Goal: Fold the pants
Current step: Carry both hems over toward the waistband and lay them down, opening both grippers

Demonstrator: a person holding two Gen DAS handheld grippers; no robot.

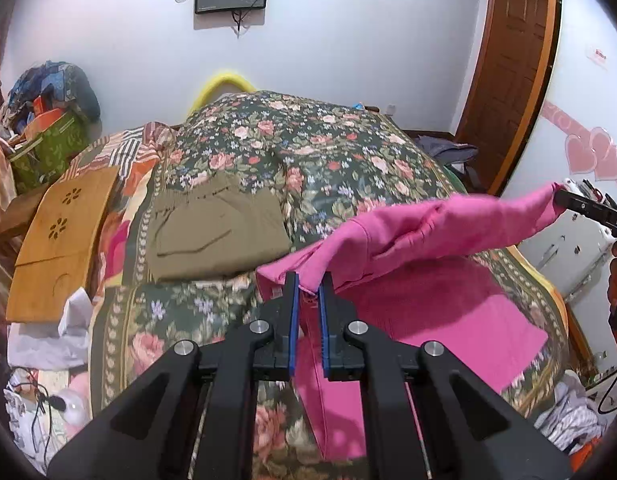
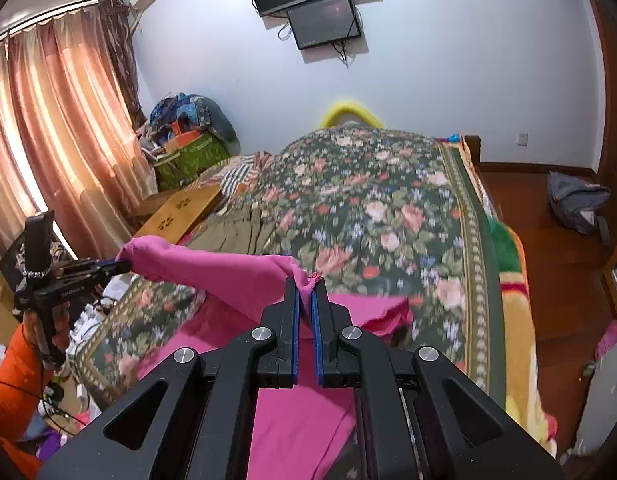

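Bright pink pants (image 1: 436,228) hang stretched between my two grippers above the floral bed. My left gripper (image 1: 308,282) is shut on one end of the raised edge. My right gripper (image 2: 306,282) is shut on the other end, where the cloth bunches. The left gripper (image 2: 122,266) also shows at the left of the right wrist view, and the right gripper (image 1: 558,198) at the right edge of the left wrist view. The rest of the pink pants (image 2: 304,412) lies flat on the bed below. Folded olive-brown pants (image 1: 218,232) rest farther up the bed.
A floral bedspread (image 2: 388,208) covers the bed. A wooden lap tray (image 1: 60,236) lies at its left side, with a green bag (image 1: 48,148) and clutter behind. Curtains (image 2: 56,128) hang at the left. A grey bag (image 2: 578,202) sits on the wooden floor at right.
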